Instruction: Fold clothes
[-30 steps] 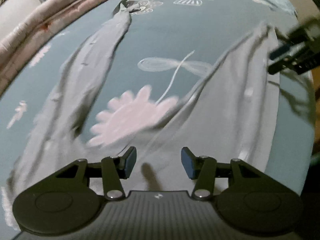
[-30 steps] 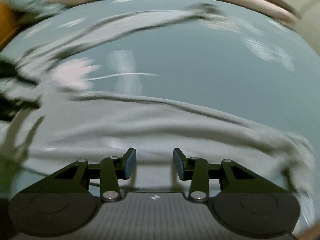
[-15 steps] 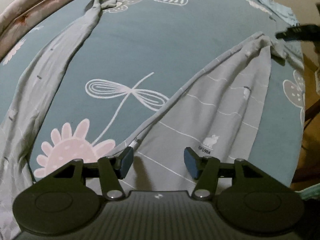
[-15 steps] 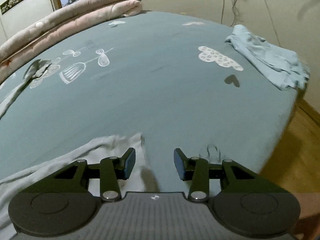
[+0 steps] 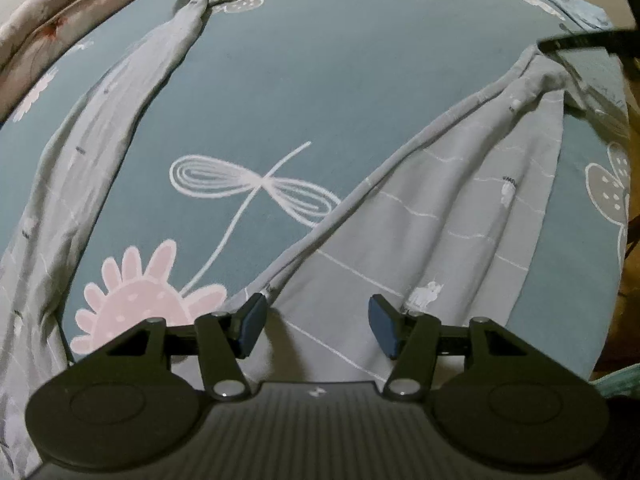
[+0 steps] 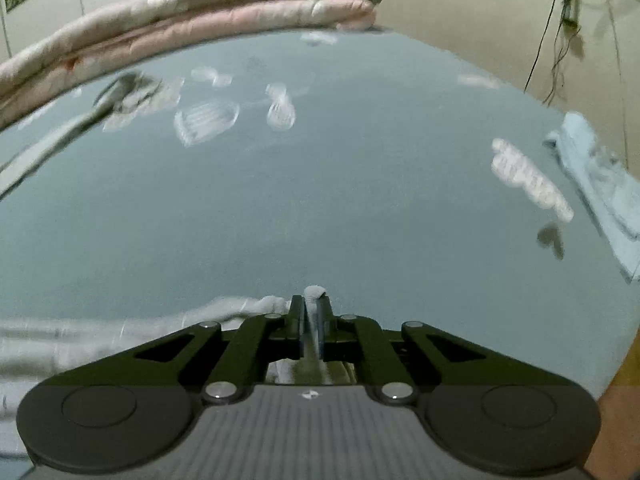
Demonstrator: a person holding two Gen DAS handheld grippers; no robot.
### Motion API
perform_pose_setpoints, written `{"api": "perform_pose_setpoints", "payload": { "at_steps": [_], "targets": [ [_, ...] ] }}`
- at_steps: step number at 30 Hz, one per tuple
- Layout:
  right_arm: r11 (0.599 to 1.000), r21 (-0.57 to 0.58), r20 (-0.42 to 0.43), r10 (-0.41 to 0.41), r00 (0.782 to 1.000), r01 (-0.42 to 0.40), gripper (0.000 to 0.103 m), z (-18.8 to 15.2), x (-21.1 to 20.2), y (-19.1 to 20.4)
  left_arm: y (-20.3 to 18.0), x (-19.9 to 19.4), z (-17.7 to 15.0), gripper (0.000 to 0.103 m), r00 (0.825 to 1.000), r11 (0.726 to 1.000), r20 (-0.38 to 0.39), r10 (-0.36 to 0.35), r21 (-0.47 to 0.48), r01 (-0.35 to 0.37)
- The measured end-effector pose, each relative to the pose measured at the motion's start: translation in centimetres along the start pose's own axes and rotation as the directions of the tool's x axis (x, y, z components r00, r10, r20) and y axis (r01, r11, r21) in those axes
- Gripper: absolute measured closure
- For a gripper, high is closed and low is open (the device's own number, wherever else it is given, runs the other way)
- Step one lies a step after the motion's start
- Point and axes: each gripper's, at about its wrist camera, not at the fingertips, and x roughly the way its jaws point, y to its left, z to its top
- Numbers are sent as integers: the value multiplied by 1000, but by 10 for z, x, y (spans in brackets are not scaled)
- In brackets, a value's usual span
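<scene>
left tongs (image 5: 316, 326): apart over soft grey trousers (image 5: 460, 216) | right tongs (image 6: 311, 330): pinching bunched leg hem | teal sheet (image 5: 320, 80): smooth

- A teal bedsheet (image 5: 320, 80) covered the bed, printed with a white dragonfly (image 5: 256, 188) and a pink flower (image 5: 140, 300).
- A folded pink quilt (image 6: 200, 16) lay along the bed's far edge.
- Dark cables (image 6: 560, 20) hung down the beige wall (image 6: 460, 0).
- Wooden floor (image 6: 620, 420) showed beside the bed.
</scene>
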Motion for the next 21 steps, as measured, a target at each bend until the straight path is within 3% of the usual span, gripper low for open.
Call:
{"api": "perform_pose_setpoints", "payload": {
  "at_steps": [5,8,14,19,21],
  "targets": [
    [1000,-10,8,3,1000,-3,94,17,21,-6,-2,-2,3,45,1000,1000,3,-2,13,2],
    [1000,5,-10,-19,1000,20,85,13,21,-5,-2,-5,3,45,1000,1000,13,3,17,-3],
    [967,256,1,-22,1000,21,81,-15,-32,-28,3,-9,1,45,1000,1000,23,3,5,-3],
    [894,447,-81,82,993,-37,81,-55,-35,-31,2,-4,4,45,1000,999,19,-21,26,20],
    [863,502,-44,99,994,-63,79,-61,-33,-31,1,-2,5,45,999,999,17,-28,34,28]
  ]
}}
